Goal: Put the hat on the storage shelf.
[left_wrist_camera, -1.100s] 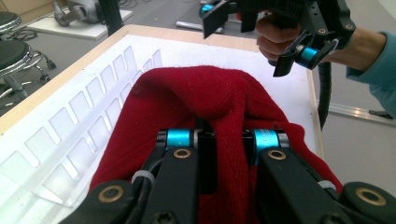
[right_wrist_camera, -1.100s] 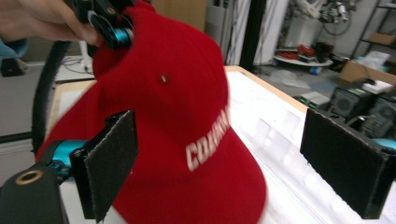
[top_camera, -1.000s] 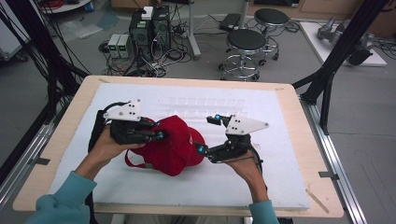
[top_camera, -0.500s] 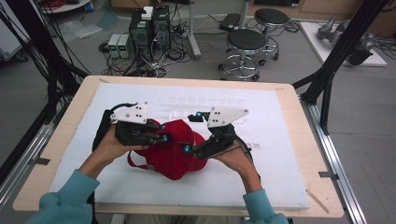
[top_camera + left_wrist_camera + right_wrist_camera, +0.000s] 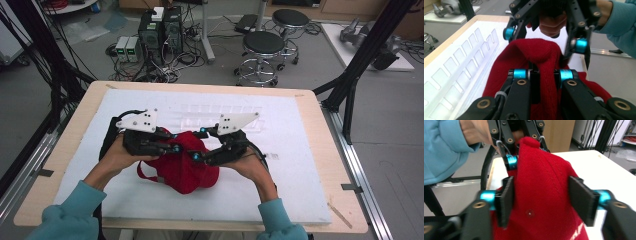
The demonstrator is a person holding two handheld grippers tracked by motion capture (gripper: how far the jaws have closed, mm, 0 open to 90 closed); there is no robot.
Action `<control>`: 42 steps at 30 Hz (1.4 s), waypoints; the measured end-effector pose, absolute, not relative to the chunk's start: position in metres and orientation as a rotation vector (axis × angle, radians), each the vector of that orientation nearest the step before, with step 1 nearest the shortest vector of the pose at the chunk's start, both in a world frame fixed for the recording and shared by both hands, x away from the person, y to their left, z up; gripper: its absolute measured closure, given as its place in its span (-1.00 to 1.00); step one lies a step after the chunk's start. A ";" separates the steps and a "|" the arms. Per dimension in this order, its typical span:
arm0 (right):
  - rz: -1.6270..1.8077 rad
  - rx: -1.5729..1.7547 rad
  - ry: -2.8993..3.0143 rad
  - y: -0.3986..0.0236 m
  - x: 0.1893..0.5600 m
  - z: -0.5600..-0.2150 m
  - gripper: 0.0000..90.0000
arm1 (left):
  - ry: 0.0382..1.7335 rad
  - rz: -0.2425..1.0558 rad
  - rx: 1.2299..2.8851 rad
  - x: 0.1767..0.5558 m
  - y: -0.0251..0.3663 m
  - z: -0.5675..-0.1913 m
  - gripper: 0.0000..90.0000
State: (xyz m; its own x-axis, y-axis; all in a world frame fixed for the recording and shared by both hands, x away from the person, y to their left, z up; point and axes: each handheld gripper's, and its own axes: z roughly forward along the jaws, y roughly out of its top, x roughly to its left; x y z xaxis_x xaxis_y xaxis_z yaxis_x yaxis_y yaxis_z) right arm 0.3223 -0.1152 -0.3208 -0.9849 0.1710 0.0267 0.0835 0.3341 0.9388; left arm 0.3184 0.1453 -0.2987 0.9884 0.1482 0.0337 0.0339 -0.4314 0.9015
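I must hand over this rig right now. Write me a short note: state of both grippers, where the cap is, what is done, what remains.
Left gripper: shut, pinching a fold of the red fabric cap.
Right gripper: jaws have just been closing around the cap's crown; the left pad touches the cloth, the right pad looks apart, so no firm grip yet.
Cap: on the white foam mat, mid-table, raised between both grippers.
Done: left hold.
Left: finish the right grip.

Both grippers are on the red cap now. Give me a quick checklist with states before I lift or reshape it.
1. Left gripper pinching a fold of the red cap: ok.
2. Right gripper jaws have just been closing, cap crown between them; left pad touching, right pad apart: not ok.
3. Cap resting on the white mat: ok.
4. Cables clear of the cap: ok.
5. Cap strap free: cannot tell.
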 end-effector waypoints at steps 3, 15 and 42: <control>1.743 0.231 2.506 -0.115 0.323 -0.321 0.33 | 0.132 0.144 2.015 0.318 0.145 -0.299 0.89; 1.672 0.217 2.508 -0.116 0.317 -0.317 0.90 | 0.157 0.183 1.997 0.320 0.151 -0.301 0.55; 1.645 0.489 2.338 -0.122 0.320 -0.315 0.91 | 0.402 0.273 1.846 0.292 0.182 -0.302 -0.67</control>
State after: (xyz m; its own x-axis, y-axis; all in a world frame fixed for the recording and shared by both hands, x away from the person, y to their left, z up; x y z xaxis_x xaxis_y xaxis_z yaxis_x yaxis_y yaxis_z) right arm 0.3201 -0.1220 -0.3147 -0.9149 0.4036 -0.0043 0.1322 0.3096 0.9416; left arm 0.2915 0.1823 -0.3018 0.9135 0.4066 -0.0146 0.1364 -0.2723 0.9525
